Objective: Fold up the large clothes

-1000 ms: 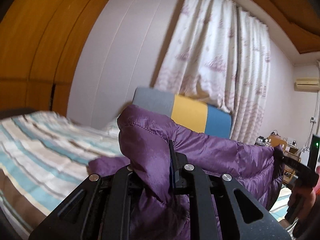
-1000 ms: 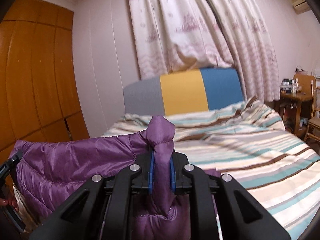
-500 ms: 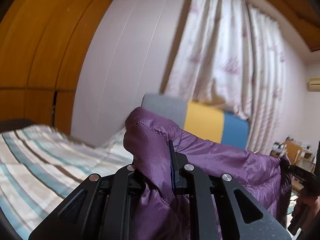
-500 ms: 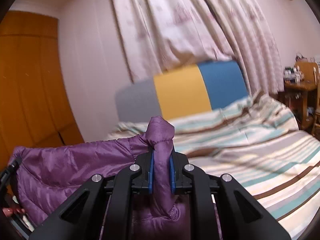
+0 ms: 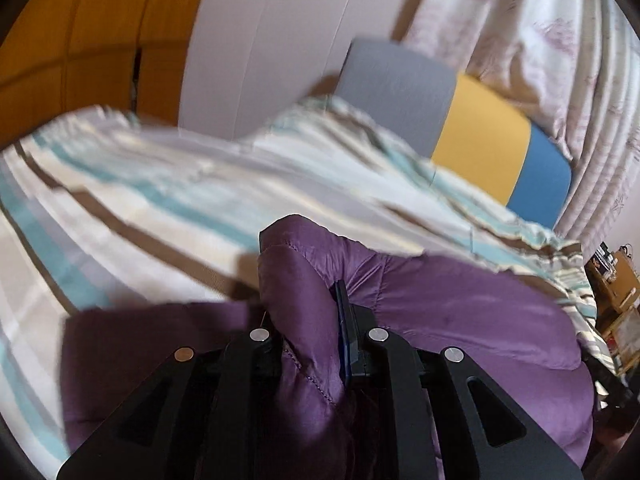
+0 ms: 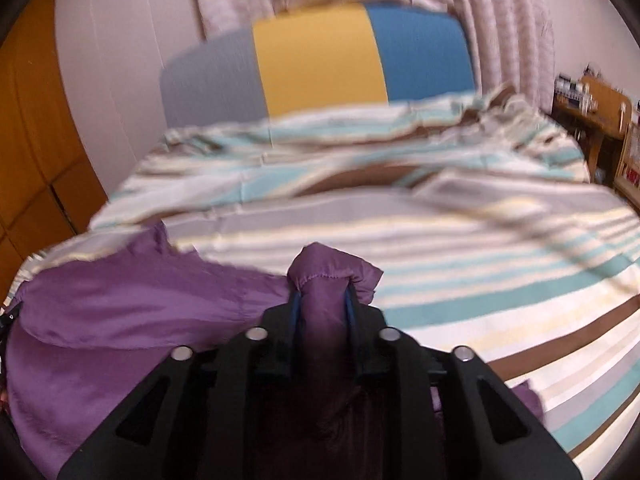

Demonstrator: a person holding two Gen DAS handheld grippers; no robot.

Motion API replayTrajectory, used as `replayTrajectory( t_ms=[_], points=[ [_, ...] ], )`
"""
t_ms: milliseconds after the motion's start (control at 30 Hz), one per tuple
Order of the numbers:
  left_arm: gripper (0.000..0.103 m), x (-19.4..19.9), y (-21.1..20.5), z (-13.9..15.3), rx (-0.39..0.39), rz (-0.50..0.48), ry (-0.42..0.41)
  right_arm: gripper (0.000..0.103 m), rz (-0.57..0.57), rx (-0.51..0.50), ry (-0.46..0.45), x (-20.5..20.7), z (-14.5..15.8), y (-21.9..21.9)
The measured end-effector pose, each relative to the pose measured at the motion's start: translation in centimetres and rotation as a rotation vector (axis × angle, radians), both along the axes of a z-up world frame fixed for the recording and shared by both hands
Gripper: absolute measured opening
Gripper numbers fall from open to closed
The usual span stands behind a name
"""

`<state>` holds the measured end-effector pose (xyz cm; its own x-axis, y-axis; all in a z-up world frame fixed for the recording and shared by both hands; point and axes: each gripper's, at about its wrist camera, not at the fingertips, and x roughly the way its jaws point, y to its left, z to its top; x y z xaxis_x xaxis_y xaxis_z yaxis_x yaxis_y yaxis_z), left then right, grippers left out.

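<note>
Striped bed lies open beyond the purple jacket; left claw pinches it, right claw is opening around it.

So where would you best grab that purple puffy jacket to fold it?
At a stitched edge of the purple jacket, coming from above and behind: the puffy fabric bunches into a firm ridge there, as in the left gripper. The right gripper is opening around another.

Your purple quilted jacket has a shiny, puffy fabric with stitched seams. It lies spread across the near edge of the striped bed, and two bunched folds of it stand up.
</note>
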<state>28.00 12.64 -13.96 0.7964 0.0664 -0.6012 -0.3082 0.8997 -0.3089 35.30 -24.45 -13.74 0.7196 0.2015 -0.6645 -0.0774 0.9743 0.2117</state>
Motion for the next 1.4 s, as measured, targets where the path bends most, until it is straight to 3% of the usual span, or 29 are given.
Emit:
replayTrajectory(
  t_ms=[67, 167, 267, 600, 733, 800, 867, 933, 1100, 1133, 1267, 1333, 1400],
  points=[
    [0.015, 0.6, 0.2, -0.8, -0.032, -0.018, 0.035, 0.043, -0.002, 0.017, 0.096, 1.5, -1.5, -0.4],
    [0.015, 0.5, 0.5, -1.4, -0.076, -0.034, 0.043, 0.045, -0.01, 0.065, 0.138, 1.7, -2.3, -1.4],
    [0.015, -0.4, 1.1, -1.8, -0.134, -0.041, 0.03, 0.044, -0.02, 0.048, 0.135, 0.6, -2.3, -1.5],
    [0.015, -5.4, -0.4, -1.6, -0.141, -0.071, 0.046, 0.044, -0.041, -0.038, 0.123, -6.7, -1.6, -2.3],
    [0.017, -6.0, 0.1, -1.2, -0.171, -0.057, 0.032, 0.046, -0.034, -0.007, 0.135, -6.5, -1.3, -2.7],
    [0.024, -6.3, 0.1, -0.6, -0.165, -0.036, 0.032, 0.05, -0.032, 0.019, 0.114, -6.5, -0.5, -3.1],
    [0.045, -7.0, 0.1, 0.5, -0.163, -0.021, -0.005, 0.058, -0.031, 0.042, 0.061, -7.0, 0.7, -3.2],
    [0.058, -8.2, 0.4, 1.6, -0.166, 0.024, -0.068, 0.061, -0.032, 0.069, -0.012, -8.1, 2.4, -3.1],
    [0.065, -11.3, 1.0, 3.1, -0.203, 0.122, -0.142, 0.061, 0.054, 0.148, -0.074, -10.0, 5.6, -0.2],
    [0.074, -11.8, 0.8, 2.9, -0.2, 0.127, -0.14, 0.061, 0.084, 0.152, -0.084, -10.6, 5.9, 0.7],
    [0.077, -10.8, -1.0, 1.9, -0.09, 0.059, -0.063, 0.059, 0.24, 0.07, -0.067, -10.9, 5.3, 6.6],
    [0.078, -9.2, -2.2, 1.0, 0.008, 0.033, 0.017, 0.058, 0.255, 0.001, -0.03, -9.9, 3.9, 8.7],
    [0.082, -8.5, -2.4, -0.1, 0.03, 0.026, 0.071, 0.059, 0.243, -0.033, 0.026, -8.3, 2.1, 9.5]
  ],
)
